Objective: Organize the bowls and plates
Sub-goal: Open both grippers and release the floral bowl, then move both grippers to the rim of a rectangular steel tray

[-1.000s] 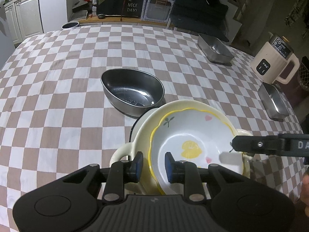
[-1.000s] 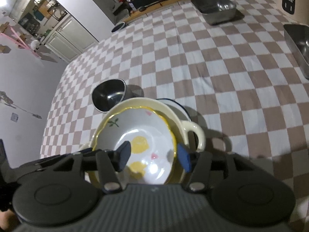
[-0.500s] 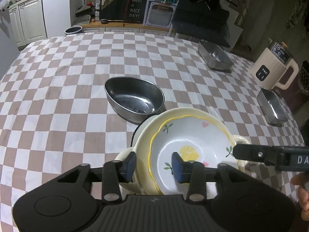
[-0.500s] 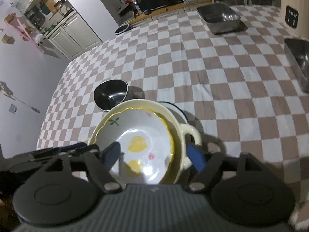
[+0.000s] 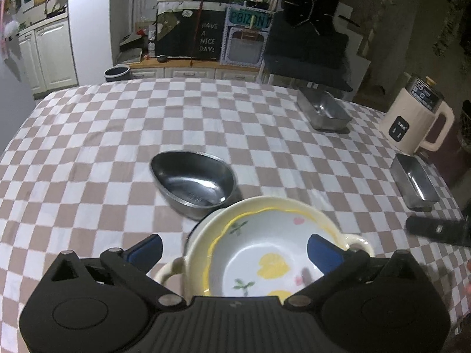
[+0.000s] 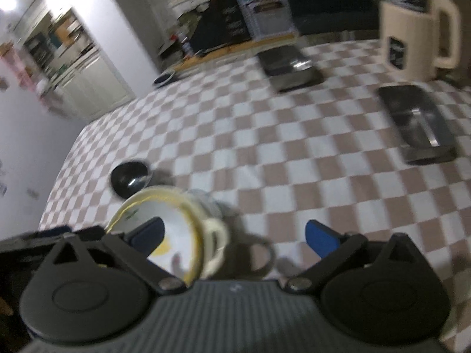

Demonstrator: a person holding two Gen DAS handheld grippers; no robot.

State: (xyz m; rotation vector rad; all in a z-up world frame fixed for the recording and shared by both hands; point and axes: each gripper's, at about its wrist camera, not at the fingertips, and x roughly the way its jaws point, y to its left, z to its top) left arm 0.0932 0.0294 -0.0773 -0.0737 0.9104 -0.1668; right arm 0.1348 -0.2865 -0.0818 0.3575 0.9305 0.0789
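Both grippers, left and right, jaws just spread wide, empty. White lemon-print bowl nested in cream two-handled bowl. Oval steel bowl just behind; lift clear without nudging stack, take it next.

The right wrist view is smeared by motion blur, so the kettle shows no readable markings. In the left wrist view, the left hand-held gripper hides the near rim of the flowered plate, and whatever lies under the cream bowl is mostly hidden.
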